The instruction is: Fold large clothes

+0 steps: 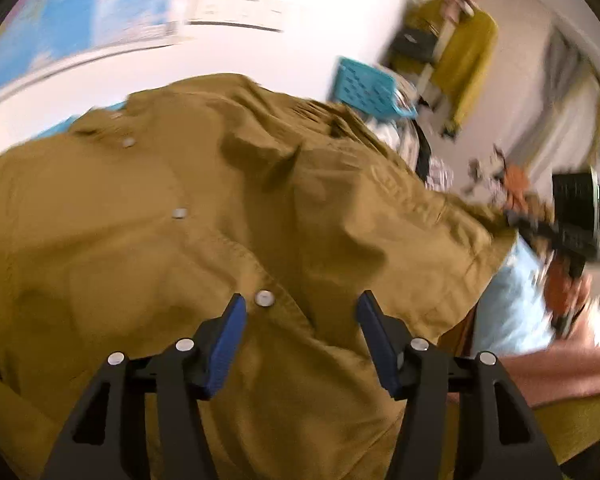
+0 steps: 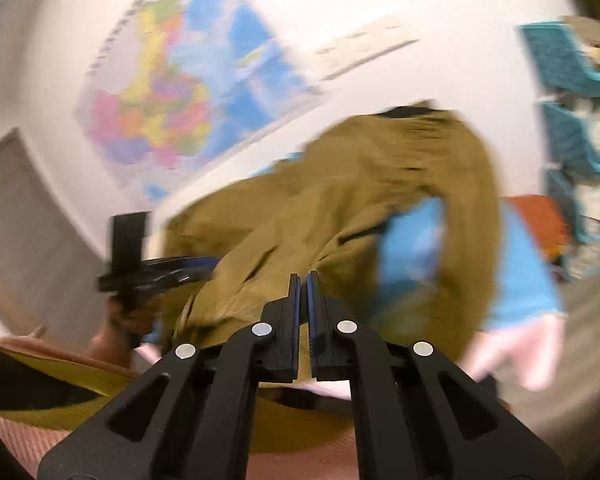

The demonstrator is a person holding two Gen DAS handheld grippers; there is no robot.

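An olive-brown button shirt (image 1: 204, 216) with silver snaps fills the left wrist view, lying rumpled over a blue surface. My left gripper (image 1: 300, 308) is open just above the shirt's button placket, with cloth between and under the blue pads. In the right wrist view the same shirt (image 2: 340, 208) hangs in a bunched mass. My right gripper (image 2: 303, 280) is shut, and its tips meet the shirt's edge. The right gripper also shows in the left wrist view (image 1: 572, 216), at the shirt's far right corner. The left gripper shows in the right wrist view (image 2: 160, 270).
Turquoise baskets (image 1: 364, 88) stand by the wall, also in the right wrist view (image 2: 564, 60). A map (image 2: 188, 92) hangs on the white wall. A blue sheet (image 2: 524, 272) covers the surface under the shirt. Mustard clothing (image 1: 468, 52) hangs at the far right.
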